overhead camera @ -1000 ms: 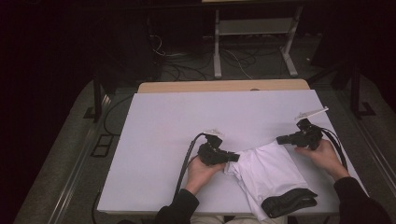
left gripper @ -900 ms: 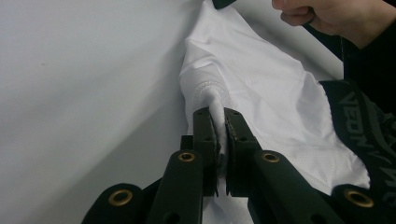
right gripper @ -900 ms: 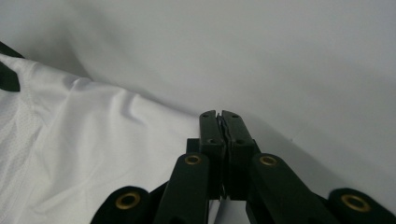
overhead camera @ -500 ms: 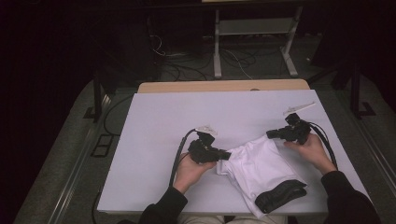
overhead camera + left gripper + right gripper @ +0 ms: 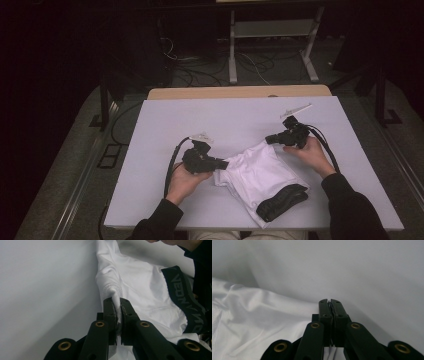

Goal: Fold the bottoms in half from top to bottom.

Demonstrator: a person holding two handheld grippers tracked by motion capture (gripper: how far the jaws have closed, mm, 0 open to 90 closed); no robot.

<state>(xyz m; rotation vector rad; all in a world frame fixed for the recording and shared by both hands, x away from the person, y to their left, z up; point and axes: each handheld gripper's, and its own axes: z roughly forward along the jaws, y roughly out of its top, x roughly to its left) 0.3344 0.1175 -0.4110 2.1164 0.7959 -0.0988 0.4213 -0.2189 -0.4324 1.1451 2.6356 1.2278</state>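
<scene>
A pair of white boxer briefs [image 5: 260, 172] with a black waistband [image 5: 281, 202] lies on the white table [image 5: 150, 165], stretched between the two hand-held grippers. The left hand-held gripper [image 5: 222, 163] sits low over the table, cradled from below in the person's left hand [image 5: 185, 181], palm turned up, its jaws pointing sideways toward the garment. In the left gripper view its jaws are pinched together on a bunched hem of the white fabric [image 5: 117, 307], which runs ahead of the tips and spreads out to the waistband [image 5: 185, 297] off to the right. The right hand-held gripper [image 5: 270, 139] is held farther across the table, the right hand [image 5: 312, 155] wrapped over it from behind, the forearm angled in from the lower right. Its jaws are clamped on a thin edge of the briefs [image 5: 262, 317], whose cloth lies just left of and below the tips.
</scene>
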